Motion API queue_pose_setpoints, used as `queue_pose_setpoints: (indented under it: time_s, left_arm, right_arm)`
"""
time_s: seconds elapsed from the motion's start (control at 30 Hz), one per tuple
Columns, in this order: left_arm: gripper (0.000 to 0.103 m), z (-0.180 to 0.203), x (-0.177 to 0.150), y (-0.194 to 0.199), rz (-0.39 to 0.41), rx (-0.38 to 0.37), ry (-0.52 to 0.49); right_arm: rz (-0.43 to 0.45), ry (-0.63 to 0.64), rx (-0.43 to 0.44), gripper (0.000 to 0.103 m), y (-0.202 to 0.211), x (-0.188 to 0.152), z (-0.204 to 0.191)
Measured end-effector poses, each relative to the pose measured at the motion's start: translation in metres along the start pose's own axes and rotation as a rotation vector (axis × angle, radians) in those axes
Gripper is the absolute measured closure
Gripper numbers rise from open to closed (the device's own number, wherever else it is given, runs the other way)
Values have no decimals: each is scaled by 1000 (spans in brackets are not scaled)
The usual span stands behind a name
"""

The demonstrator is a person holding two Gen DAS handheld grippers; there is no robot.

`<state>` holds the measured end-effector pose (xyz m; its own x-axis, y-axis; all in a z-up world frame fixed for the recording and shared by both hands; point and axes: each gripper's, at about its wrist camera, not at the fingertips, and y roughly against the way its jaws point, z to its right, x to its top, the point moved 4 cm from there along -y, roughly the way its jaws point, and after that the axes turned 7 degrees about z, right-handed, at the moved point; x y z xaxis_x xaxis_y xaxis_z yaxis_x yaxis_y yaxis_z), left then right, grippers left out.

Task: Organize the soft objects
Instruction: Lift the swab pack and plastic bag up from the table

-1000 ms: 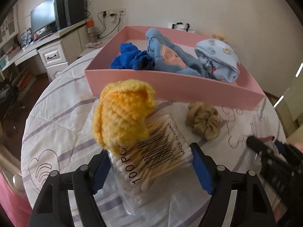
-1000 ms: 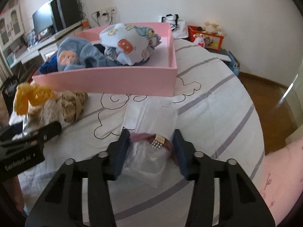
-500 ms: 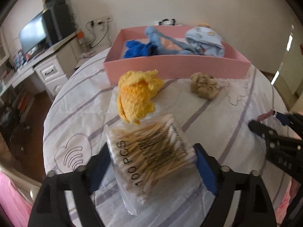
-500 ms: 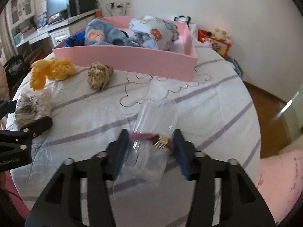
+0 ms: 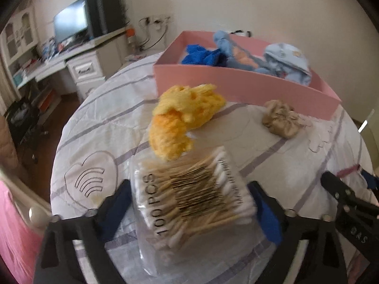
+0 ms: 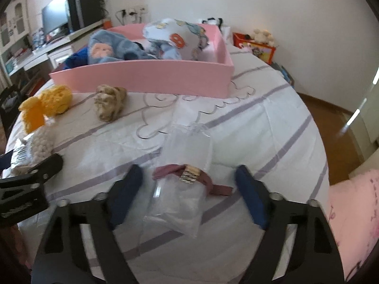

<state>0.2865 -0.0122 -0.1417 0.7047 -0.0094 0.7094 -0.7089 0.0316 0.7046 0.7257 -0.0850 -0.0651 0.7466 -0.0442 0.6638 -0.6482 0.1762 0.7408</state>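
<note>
Left wrist: yellow knit piece (image 5: 182,116) lies crumpled; left claw (image 5: 189,210) closing around cotton swabs (image 5: 189,194), right claw (image 6: 187,189) released

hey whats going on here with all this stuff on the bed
A person is sorting soft things with two hand-held grippers. The left gripper has its fingers either side of a bag of cotton swabs and is closing. The right gripper stands open around a clear bag with a pink band, not touching it. A yellow knit piece and a beige scrunchie lie loose in front of the pink box, which already holds blue baby clothes.
</note>
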Motion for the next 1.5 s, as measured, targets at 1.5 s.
queue_pose_setpoints:
  time_s: [1.5]
  left_arm:
    - [35,5,0,184,333,-85,-38]
  right_arm:
    - [354,-19,28,62,155,29,-6]
